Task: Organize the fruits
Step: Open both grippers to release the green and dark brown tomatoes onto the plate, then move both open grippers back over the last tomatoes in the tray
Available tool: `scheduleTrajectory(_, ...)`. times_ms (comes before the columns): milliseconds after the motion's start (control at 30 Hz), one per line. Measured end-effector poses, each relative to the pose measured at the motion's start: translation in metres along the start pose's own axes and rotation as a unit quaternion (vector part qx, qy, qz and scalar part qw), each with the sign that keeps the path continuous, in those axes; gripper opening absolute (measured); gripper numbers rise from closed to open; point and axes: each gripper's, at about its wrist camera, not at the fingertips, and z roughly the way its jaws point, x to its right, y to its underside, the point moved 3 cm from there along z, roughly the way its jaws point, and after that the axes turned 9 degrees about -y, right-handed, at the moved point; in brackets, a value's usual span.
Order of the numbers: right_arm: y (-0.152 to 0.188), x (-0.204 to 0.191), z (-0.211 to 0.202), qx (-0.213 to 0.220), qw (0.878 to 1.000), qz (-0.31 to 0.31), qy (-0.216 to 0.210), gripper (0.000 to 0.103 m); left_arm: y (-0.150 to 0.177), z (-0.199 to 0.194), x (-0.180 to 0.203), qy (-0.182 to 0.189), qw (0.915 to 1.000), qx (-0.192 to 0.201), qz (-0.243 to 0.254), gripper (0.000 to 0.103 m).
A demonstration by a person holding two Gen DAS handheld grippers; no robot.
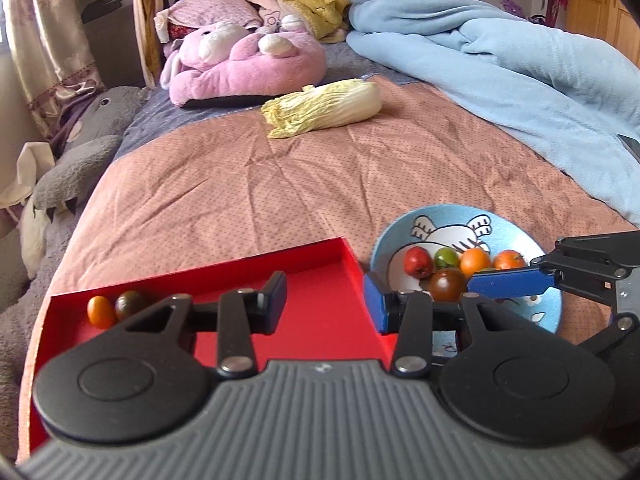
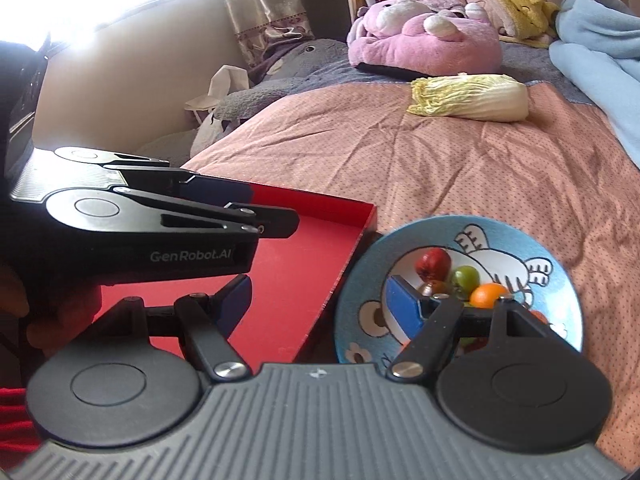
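Left gripper (image 1: 326, 300) released and empty over the red tray (image 1: 320, 320); right gripper (image 2: 324, 300) spread wide, empty, straddling the tray's edge beside the blue fruit bowl (image 2: 560, 280).

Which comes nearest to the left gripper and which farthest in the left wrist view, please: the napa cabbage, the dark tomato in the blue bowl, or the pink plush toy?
From the left gripper:
1. Dark tomato, in the blue bowl, just right of its fingers.
2. Napa cabbage, mid-bed, lying on the pink quilt.
3. Pink plush toy, up by the headboard.
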Motion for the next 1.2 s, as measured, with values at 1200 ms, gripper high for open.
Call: scheduleTrajectory(1200,-0.057,-0.099,0.193,-0.049,0.994,-0.086,-0.050,0.055,0.037,0.051,-0.168,-0.119,0.9806,-0.077,-0.136,0.045)
